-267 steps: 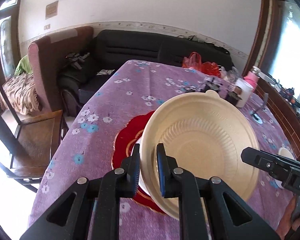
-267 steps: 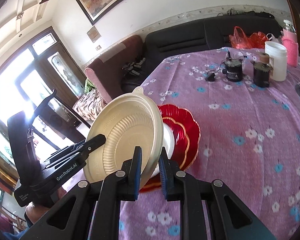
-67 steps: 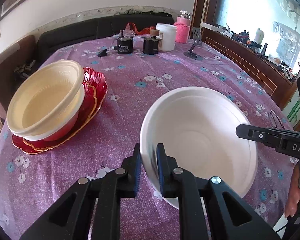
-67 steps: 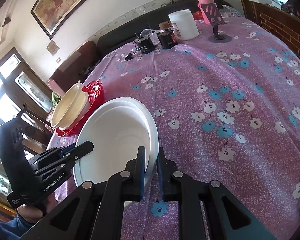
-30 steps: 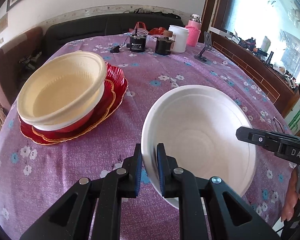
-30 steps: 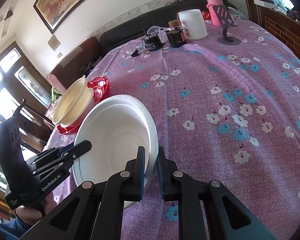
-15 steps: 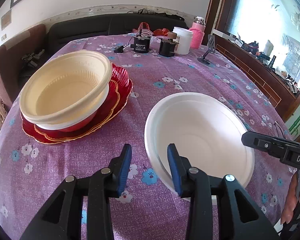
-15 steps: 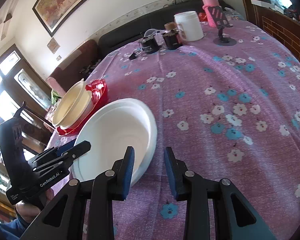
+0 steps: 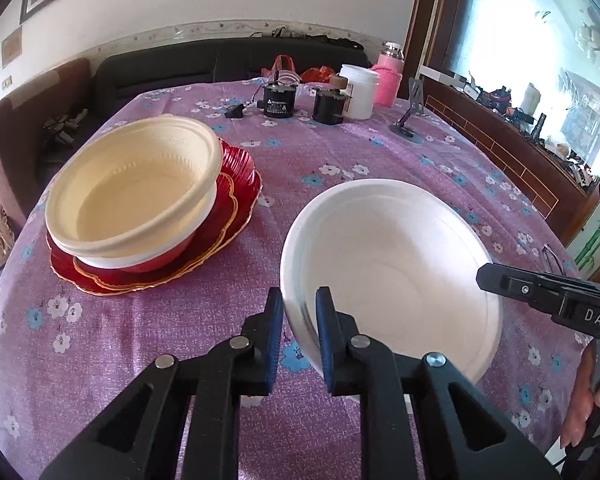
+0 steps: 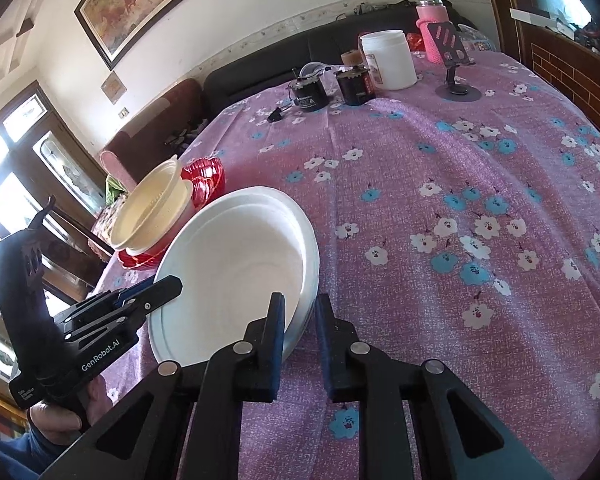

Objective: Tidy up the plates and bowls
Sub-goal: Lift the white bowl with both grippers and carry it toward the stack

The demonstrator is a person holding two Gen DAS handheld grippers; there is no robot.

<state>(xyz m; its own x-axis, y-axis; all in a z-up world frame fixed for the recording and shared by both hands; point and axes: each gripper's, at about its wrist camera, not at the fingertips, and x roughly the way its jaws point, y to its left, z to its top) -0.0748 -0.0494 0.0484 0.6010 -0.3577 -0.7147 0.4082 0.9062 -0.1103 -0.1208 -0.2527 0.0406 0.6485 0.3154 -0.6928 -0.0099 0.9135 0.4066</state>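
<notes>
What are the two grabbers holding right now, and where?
Both the left gripper and the right gripper straddle opposite sides of the white bowl's rim, but whether they are actually clamping it cannot be told.

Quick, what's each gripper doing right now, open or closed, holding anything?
Left gripper: open, fingers astride the near rim of the white bowl, not clamped on it.
Right gripper: open, also straddling the white bowl's rim, holding nothing.
</notes>
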